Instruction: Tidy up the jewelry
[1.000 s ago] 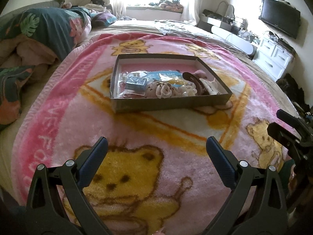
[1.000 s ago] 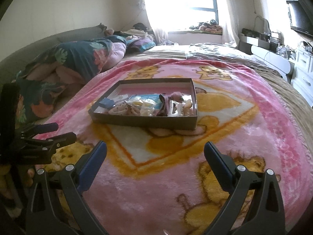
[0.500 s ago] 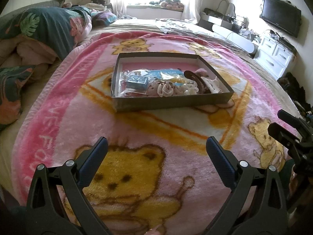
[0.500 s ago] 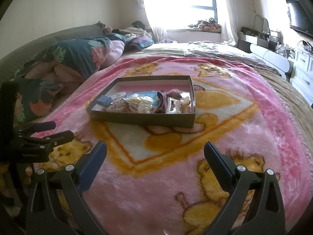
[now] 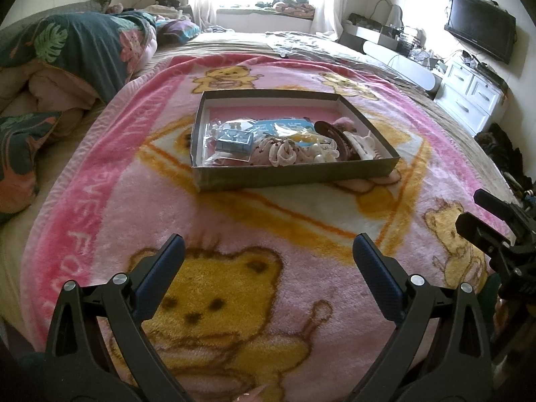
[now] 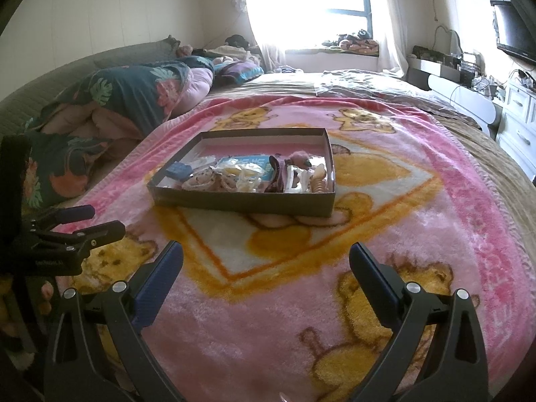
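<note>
A shallow grey cardboard box [image 5: 294, 174] [image 6: 241, 201] lies on a pink bear-print blanket [image 5: 234, 234] [image 6: 301, 251] on a bed. Along its near side sit a small blue box [image 5: 234, 140], frilly scrunchies [image 5: 278, 150], a brown hair clip [image 5: 338, 137], a white claw clip [image 5: 363, 142] and plastic bags. My left gripper [image 5: 268, 254] hovers open over the blanket, well short of the box, with nothing between its fingers. My right gripper [image 6: 266, 261] is likewise open and empty, short of the box; it also shows at the right edge of the left wrist view [image 5: 482, 214].
A rumpled floral duvet [image 5: 77, 53] is heaped at the left of the bed. A white dresser [image 5: 469, 93] and a wall television [image 5: 479, 30] stand at the right. A bright window [image 6: 318, 6] is beyond the bed.
Both cameras have tilted slightly, so the box sits a little lower in each view. Both grippers stay open and empty.
</note>
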Motion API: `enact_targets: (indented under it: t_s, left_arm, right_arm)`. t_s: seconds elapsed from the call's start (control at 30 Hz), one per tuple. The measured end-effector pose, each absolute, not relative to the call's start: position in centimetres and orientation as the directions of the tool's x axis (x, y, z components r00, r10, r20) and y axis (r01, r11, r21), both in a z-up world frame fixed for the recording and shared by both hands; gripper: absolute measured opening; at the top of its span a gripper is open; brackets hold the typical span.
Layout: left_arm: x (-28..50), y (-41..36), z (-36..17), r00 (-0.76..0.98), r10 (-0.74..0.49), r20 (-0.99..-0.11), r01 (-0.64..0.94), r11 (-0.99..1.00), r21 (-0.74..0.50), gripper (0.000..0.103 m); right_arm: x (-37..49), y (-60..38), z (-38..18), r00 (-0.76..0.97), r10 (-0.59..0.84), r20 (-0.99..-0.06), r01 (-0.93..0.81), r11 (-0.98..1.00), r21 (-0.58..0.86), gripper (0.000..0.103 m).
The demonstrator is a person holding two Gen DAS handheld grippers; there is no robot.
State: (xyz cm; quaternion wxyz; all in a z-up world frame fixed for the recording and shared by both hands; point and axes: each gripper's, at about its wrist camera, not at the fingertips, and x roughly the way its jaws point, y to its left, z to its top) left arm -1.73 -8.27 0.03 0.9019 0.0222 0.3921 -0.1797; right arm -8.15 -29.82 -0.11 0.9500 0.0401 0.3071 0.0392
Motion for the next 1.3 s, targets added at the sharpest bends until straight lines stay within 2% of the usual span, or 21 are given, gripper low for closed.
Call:
enact_targets:
  t_s: [1.3]
  left_arm:
    - [-1.6,-8.28,0.13,0.629,-0.295,-0.719,0.334,0.938,-0.093,0.094]
  right_arm:
    - [-8.22,-29.94,-0.14,0.807,0.099,-0.582,-0.049,0.994,0.101,0.099]
